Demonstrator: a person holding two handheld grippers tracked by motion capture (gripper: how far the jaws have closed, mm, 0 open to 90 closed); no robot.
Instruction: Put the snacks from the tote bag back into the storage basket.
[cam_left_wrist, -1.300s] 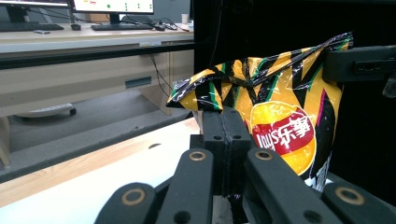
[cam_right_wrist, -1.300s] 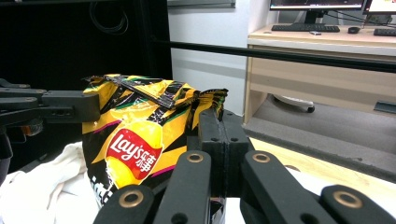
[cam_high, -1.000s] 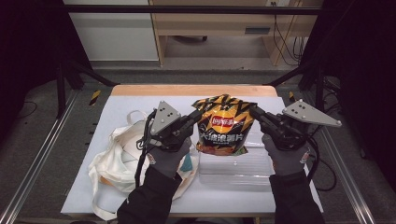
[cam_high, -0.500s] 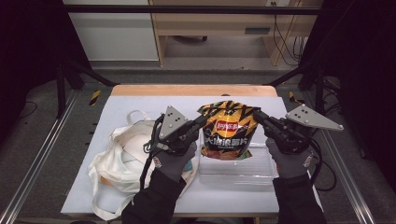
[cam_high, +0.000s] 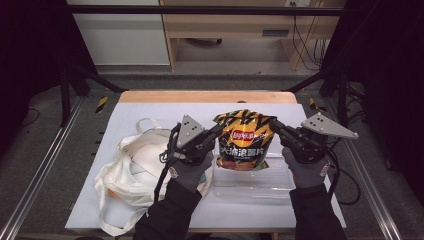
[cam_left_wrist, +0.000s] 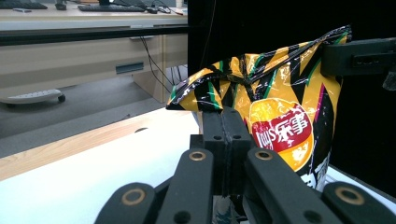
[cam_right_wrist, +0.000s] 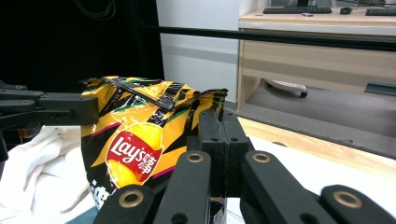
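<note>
Chip bag (cam_high: 244, 140) was pinched at both top corners: left gripper (cam_high: 218, 133) clamped the bag's left edge, right gripper (cam_high: 274, 127) its right. Bag hung upright, directly above the clear tray (cam_high: 252, 176), beside the tote bag (cam_high: 131, 167).

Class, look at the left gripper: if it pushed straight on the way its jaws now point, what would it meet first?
The left gripper is already shut on the left edge of the chip bag, so it would press further into the bag at once. Beyond that, probably the right gripper clamped on the opposite edge, though depth is uncertain.
</note>
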